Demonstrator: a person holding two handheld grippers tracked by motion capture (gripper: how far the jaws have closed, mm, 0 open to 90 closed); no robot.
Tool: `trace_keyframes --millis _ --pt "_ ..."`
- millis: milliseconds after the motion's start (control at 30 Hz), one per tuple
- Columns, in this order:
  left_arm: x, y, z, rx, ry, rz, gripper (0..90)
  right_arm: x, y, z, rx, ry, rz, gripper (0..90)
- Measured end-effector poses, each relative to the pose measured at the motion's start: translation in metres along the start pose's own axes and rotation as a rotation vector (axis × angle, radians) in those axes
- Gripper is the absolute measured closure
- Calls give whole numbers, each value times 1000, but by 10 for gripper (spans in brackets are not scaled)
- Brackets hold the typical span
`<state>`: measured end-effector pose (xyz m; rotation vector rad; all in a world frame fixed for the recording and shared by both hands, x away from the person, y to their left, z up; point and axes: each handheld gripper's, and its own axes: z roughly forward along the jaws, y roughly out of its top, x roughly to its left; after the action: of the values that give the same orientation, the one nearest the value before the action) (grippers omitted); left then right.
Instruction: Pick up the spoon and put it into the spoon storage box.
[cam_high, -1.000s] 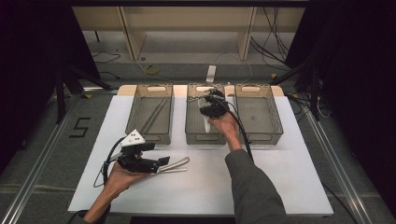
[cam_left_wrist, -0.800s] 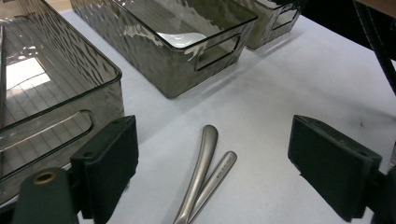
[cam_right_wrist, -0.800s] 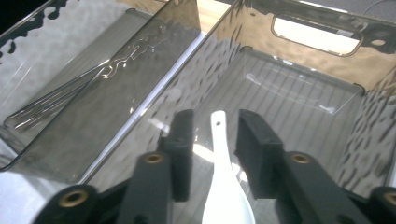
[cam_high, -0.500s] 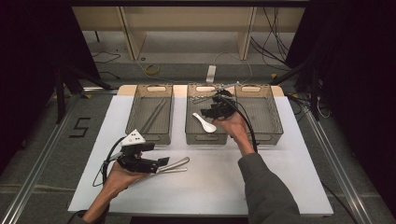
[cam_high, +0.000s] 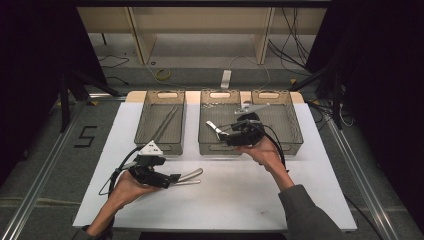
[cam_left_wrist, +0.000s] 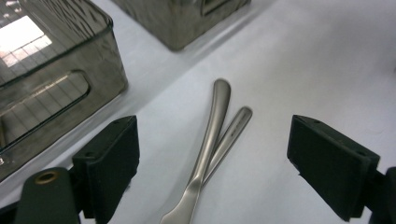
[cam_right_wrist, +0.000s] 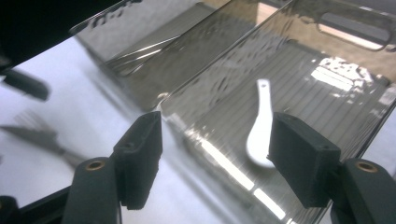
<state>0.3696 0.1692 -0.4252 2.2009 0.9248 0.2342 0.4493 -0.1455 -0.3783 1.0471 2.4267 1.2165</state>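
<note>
A white ceramic spoon (cam_high: 214, 128) (cam_right_wrist: 260, 126) lies on the floor of the middle mesh basket (cam_high: 209, 148) (cam_right_wrist: 327, 70). My right gripper (cam_high: 228, 136) (cam_right_wrist: 219, 154) hovers over that basket's near part, open, with the spoon ahead between its jaws and apart from them. Two metal cutlery pieces (cam_high: 188, 176) (cam_left_wrist: 212, 135) lie side by side on the white table (cam_high: 240, 195). My left gripper (cam_high: 171, 179) (cam_left_wrist: 222, 158) is low over them, open, with one jaw on each side of the handles.
Three mesh baskets stand in a row at the back. The left basket (cam_high: 142, 126) (cam_left_wrist: 56, 70) holds long thin metal sticks (cam_high: 167, 123); the right basket (cam_high: 296, 131) is beside the middle one. Cables trail from both grippers. Dark floor surrounds the table.
My right gripper has drawn back toward the middle basket's near edge, and the white spoon now lies uncovered on the basket floor. The left gripper has stayed in place over the cutlery.
</note>
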Motion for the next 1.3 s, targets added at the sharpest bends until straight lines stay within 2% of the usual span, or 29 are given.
trace_keyframes --millis 100,267,433,700,833,1100,1300 --pt "1 1 4 47 14 20 169 6 -11 -7 1 23 -13 352" --pt "2 2 9 88 11 33 174 14 -28 -16 -9 38 -22 343" --pt "5 3 12 111 4 33 178 18 -44 -21 -25 47 -8 323" --pt "6 5 18 181 -2 64 186 22 -68 -31 -75 49 22 303" --pt "5 5 20 207 5 79 195 21 -76 -38 -102 53 36 304" --pt "6 6 25 259 -6 95 204 21 -87 -40 -110 54 47 300" --pt "7 10 24 258 -18 103 210 18 -95 -46 -132 53 76 284"
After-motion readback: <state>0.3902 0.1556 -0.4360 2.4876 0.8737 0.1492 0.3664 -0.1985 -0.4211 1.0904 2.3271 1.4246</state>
